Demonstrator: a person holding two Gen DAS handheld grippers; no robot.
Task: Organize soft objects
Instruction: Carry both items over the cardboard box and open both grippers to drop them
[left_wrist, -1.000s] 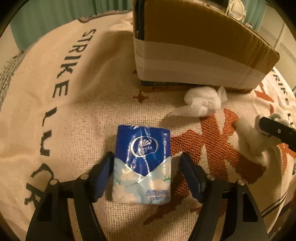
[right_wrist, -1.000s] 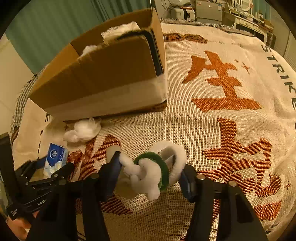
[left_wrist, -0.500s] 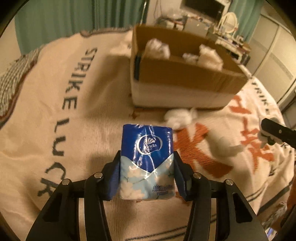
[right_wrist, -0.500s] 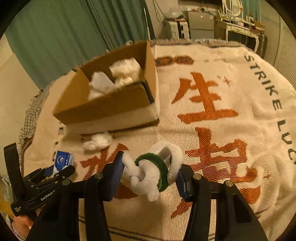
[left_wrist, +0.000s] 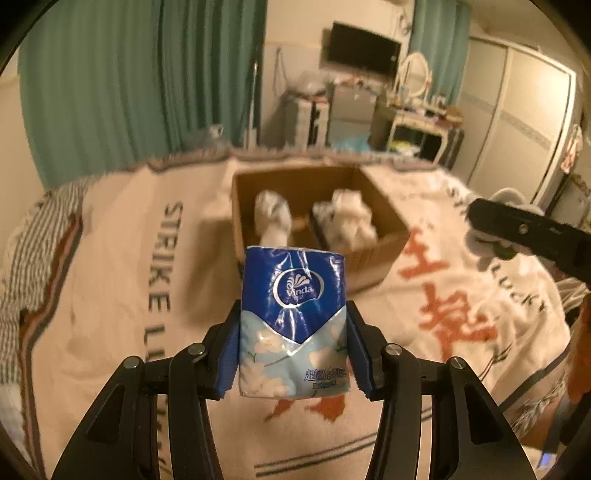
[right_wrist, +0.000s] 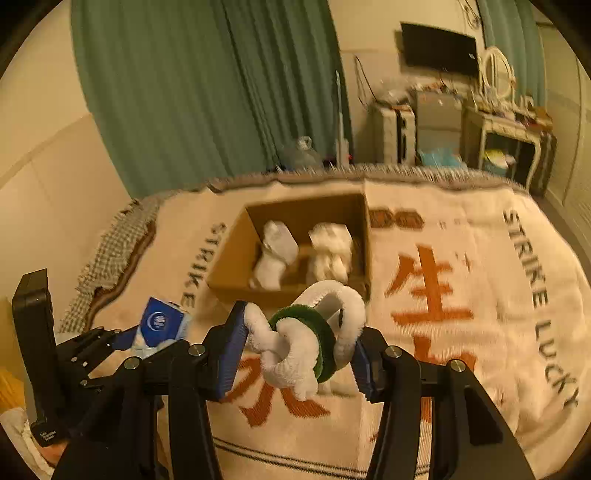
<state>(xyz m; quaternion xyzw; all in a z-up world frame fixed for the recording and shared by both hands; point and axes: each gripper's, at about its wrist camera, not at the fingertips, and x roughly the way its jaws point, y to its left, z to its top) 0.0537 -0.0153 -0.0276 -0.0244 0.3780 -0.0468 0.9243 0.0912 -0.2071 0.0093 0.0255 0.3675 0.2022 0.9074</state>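
Note:
My left gripper (left_wrist: 293, 350) is shut on a blue and white tissue pack (left_wrist: 293, 314), held up in the air above the blanket. The same pack (right_wrist: 160, 325) shows at the left of the right wrist view. My right gripper (right_wrist: 295, 347) is shut on a white and green fluffy loop toy (right_wrist: 306, 332), also lifted. Beyond both stands an open cardboard box (left_wrist: 317, 177) (right_wrist: 236, 258) holding white soft things (left_wrist: 275, 221) (right_wrist: 328, 251). In the left wrist view the right gripper's black body (left_wrist: 532, 236) reaches in from the right.
A cream blanket (right_wrist: 461, 258) with orange characters and dark lettering covers the bed. Green curtains (right_wrist: 207, 85), a wall TV (left_wrist: 360, 53), a dresser with a mirror (right_wrist: 506, 122) and a wardrobe (left_wrist: 517, 122) stand beyond the bed's far edge.
The left gripper closed on the tissue pack and lifted it off the blanket. The right gripper rose too with the loop toy. The box now shows from above, its inside visible.

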